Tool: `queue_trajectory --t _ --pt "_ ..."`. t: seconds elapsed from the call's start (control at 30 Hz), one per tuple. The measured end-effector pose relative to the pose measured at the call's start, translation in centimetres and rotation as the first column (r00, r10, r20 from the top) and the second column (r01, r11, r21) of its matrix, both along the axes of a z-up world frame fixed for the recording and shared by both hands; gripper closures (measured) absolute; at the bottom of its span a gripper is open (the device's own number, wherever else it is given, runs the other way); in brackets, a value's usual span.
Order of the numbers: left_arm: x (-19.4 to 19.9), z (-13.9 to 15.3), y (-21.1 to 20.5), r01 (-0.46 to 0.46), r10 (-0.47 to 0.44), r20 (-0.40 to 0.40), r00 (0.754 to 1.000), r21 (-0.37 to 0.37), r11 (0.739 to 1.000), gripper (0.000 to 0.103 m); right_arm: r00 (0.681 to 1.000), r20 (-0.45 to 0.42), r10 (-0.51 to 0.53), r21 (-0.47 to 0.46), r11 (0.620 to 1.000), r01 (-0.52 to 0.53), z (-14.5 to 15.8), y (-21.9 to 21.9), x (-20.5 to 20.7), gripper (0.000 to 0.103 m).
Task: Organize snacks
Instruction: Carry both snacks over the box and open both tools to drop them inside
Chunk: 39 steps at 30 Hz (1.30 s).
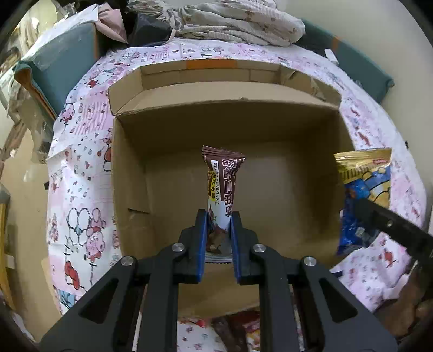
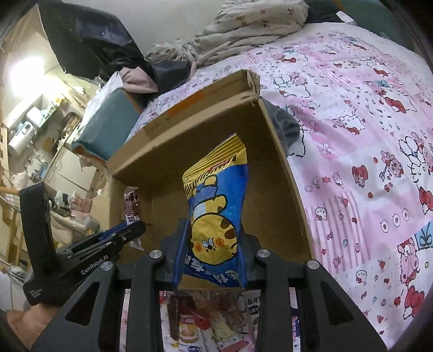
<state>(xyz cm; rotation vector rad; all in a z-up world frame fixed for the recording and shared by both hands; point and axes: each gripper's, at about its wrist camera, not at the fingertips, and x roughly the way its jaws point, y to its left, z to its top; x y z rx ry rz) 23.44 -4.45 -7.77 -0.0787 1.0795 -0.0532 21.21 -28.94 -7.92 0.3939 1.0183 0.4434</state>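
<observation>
Two handheld grippers carried snacks over an open cardboard box (image 1: 227, 168) on a bed spread with a pink cartoon sheet (image 2: 365, 151). Nearest the lens, the left gripper (image 1: 218, 216) had its fingers clamped on the lower end of a brown chocolate wafer packet (image 1: 220, 186), which stood upright above the empty box floor. The right gripper (image 2: 213, 230) had its fingers pinched on a blue-and-yellow cat-print snack bag (image 2: 216, 200), poised at the box's right side. Both wrappers looked light, crinkly and slippery, their contents likely brittle, so a grip near a sealed end seemed safest. More packets, blurred, appeared to lie on the sheet before the box. Beyond it, rumpled clothing (image 1: 238, 21) was heaped.
</observation>
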Motion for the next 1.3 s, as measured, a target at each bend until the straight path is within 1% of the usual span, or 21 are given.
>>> queue_trajectory --t 0.07,0.2,0.33,0.4,0.5,0.57,0.6,0.63,0.67,0.7,0.73,0.77,0.8,0.83,0.9,1.0,1.1,1.3 --pt "0.1 -0.5 0.1 0.003 -0.003 -0.012 1.000 0.013 1.000 0.090 1.000 -0.002 -0.008 -0.003 1.000 0.008 -0.2 -0.1 0.2 0.071" --pt "0.3 -0.9 0.7 -0.021 0.020 -0.034 0.999 -0.014 1.000 0.089 1.000 -0.005 -0.017 -0.018 1.000 0.017 -0.6 -0.1 0.6 0.071" --pt "0.5 -1.4 0.1 -0.018 0.018 -0.062 0.998 0.006 1.000 0.089 1.000 0.004 -0.004 -0.029 1.000 0.004 -0.5 0.4 1.0 0.070" --pt "0.3 -1.3 -0.1 -0.026 0.028 -0.060 0.998 0.028 0.999 0.089 1.000 0.000 0.006 -0.051 0.999 -0.006 -0.7 0.8 1.3 0.070" --pt "0.4 -1.2 -0.2 -0.042 0.043 -0.056 0.997 0.032 0.999 0.089 1.000 -0.020 0.005 -0.054 0.998 -0.006 -1.2 1.0 1.5 0.069" --pt "0.4 -1.0 -0.3 -0.036 0.039 -0.046 0.998 0.052 0.998 0.088 1.000 -0.018 0.005 -0.055 0.998 -0.006 -1.2 1.0 1.5 0.067" --pt "0.3 -0.9 -0.3 -0.034 0.036 -0.043 0.998 0.056 0.998 0.083 1.000 -0.015 0.007 -0.057 0.998 -0.008 -1.1 1.0 1.5 0.067" --pt "0.3 -0.8 -0.4 -0.034 0.036 -0.039 0.999 0.060 0.998 0.072 1.000 -0.019 0.011 -0.053 0.999 -0.012 -1.1 1.0 1.5 0.066" --pt "0.3 -0.7 -0.4 -0.041 0.043 -0.039 0.998 0.062 0.997 0.064 1.000 -0.024 0.012 -0.041 0.999 -0.013 -1.2 0.9 1.5 0.065" --pt "0.2 -0.5 -0.3 -0.049 0.051 -0.032 0.998 0.057 0.997 0.047 0.999 -0.029 0.013 -0.032 0.999 -0.014 -1.2 0.9 1.6 0.059" --pt "0.1 -0.3 -0.2 -0.054 0.055 -0.021 0.998 0.048 0.997 0.039 0.999 -0.035 0.010 -0.024 1.000 -0.010 -1.3 0.8 1.6 0.053" --pt "-0.2 -0.1 -0.2 -0.055 0.056 -0.002 0.998 0.043 0.998 0.036 0.999 -0.033 0.006 -0.018 1.000 -0.006 -1.2 0.7 1.5 0.040" --pt "-0.3 0.0 -0.2 -0.052 0.051 0.004 0.999 0.049 0.997 0.030 1.000 -0.026 0.001 -0.015 1.000 -0.002 -1.1 0.7 1.5 0.035" --pt "-0.3 0.1 -0.3 -0.049 0.048 0.006 0.999 0.053 0.997 0.024 1.000 -0.016 0.000 -0.015 1.000 0.000 -0.8 0.7 1.3 0.033" --pt "-0.5 0.1 -0.1 -0.063 0.063 0.005 0.998 0.043 0.997 0.020 1.000 -0.005 -0.004 -0.013 1.000 0.004 -0.5 0.6 1.2 0.025" --pt "-0.5 -0.1 0.5 -0.085 0.085 -0.008 0.996 0.017 0.996 0.018 1.000 0.016 -0.013 -0.005 1.000 0.013 0.0 0.3 1.0 0.017" --pt "-0.7 0.0 0.6 -0.082 0.082 -0.007 0.997 0.002 0.997 0.018 0.999 0.025 -0.020 -0.015 1.000 0.021 0.3 0.2 0.8 0.013" --pt "-1.9 1.3 0.9 -0.074 0.074 0.031 0.997 -0.002 0.997 0.018 0.999 0.029 -0.030 -0.019 0.999 0.030 1.0 -0.3 -0.1 0.012"
